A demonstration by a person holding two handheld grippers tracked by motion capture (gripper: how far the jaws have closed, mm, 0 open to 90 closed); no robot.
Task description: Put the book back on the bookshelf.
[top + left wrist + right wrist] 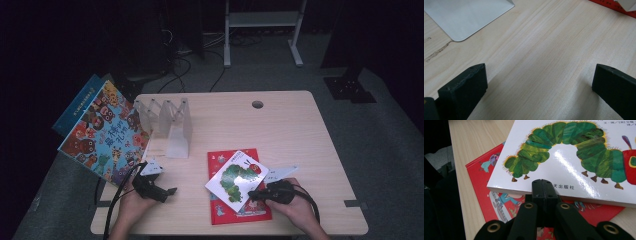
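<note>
Right gripper (251,194) at the near edge of the caterpillar picture book (237,179), jaws pressed together, tips just under or against that edge; a grip on the cover cannot be told. Lies aslant on the red picture book (220,212) near the table's front edge (200,231). Left gripper (170,191) resting on bare wood, jaws wide apart, nothing between. Open tabletop ahead and to the right. Clear plastic book rack (170,125) behind; large colourful books (102,131) overhanging the left edge. Dark room, cables on grey floor.
</note>
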